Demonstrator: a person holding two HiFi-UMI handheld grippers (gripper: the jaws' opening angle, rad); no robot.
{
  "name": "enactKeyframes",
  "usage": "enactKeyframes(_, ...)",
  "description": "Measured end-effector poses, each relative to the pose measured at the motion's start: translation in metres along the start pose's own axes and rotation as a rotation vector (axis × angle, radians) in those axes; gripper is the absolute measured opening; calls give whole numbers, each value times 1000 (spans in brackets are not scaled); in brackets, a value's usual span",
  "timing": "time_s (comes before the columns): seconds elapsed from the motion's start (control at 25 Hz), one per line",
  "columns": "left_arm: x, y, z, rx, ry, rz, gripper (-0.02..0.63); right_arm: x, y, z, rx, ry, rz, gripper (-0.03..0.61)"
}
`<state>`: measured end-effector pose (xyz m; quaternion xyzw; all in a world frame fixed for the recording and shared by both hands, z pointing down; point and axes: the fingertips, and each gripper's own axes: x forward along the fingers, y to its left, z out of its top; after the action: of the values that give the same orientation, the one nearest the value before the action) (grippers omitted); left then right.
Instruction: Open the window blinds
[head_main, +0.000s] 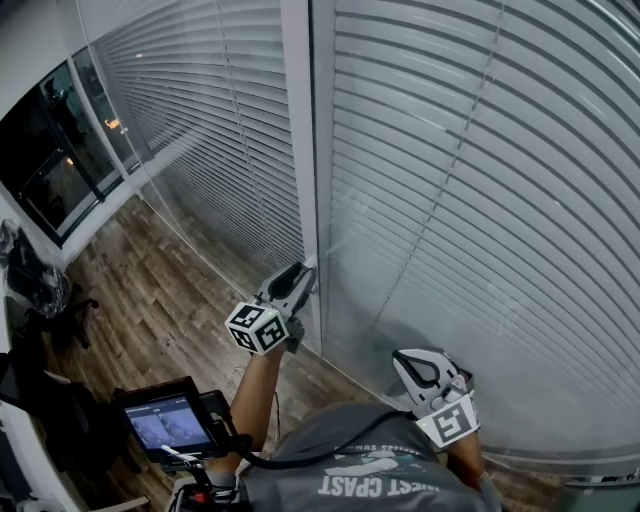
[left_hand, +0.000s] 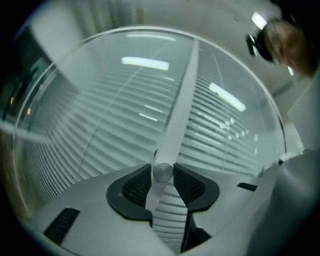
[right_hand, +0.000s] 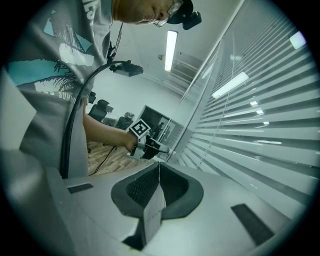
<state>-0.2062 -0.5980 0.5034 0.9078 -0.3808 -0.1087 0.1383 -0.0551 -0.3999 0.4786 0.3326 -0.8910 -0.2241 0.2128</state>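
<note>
Head view: the closed window blinds (head_main: 480, 200) fill the far wall. The left tongs (head_main: 306, 266) reach out level to the frame between the panels, and the right tongs (head_main: 402, 358) hang nearer on the right, clear of the slats. Left gripper view: the left tongs grasp the tilt wand (left_hand: 178, 107) at its capped lower end; it is probably light, stiff and slick, and best twisted from there. Right gripper view: the right tongs are clenched on nothing, angled slightly down.
</note>
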Motion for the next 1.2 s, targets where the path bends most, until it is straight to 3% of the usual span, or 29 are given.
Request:
enactKeyframes(0.04,0,1,0,-114,-30,-27,130,-1,0,1,0,1,-1,3)
enactKeyframes(0.12,0,2,-1,-222,-63,-48,132,-3,0,1,1,0,-3,3)
enactKeyframes(0.28,3,0,-1,-215,-73,-20,129,-3,0,1,6,0,0,2)
enactKeyframes(0.4,4,0,-2,-130,-45,-5,127,-2,1,0,11,-1,3,3)
enactKeyframes(0.48,5,-3,-1,31,3,25,126,-1,1,0,12,-2,5,2)
enactKeyframes(0.56,6,-5,-2,275,72,76,126,0,1,0,11,-1,9,2)
enactKeyframes(0.6,6,-6,-4,427,113,109,126,1,2,0,10,-1,10,3)
enactKeyframes(0.72,8,-9,-12,1031,282,251,126,3,2,0,8,-9,13,3)
enactKeyframes(0.76,10,-11,-13,1187,330,285,126,3,2,0,5,-14,12,3)
enactKeyframes(0.8,12,-13,-13,1265,355,298,126,3,1,0,4,-18,11,2)
enactKeyframes(0.84,12,-14,-13,1286,357,296,126,3,1,0,5,-18,11,3)
enactKeyframes(0.96,12,-13,-14,1251,331,290,127,5,2,-2,8,-10,14,2)
enactKeyframes(1.04,11,-9,-16,1122,313,261,127,5,2,-2,5,-6,14,2)
enactKeyframes(1.12,9,-8,-15,842,251,186,127,5,3,-2,5,-5,14,3)
enactKeyframes(1.2,4,-9,-6,468,137,104,137,3,2,-2,8,-7,12,3)
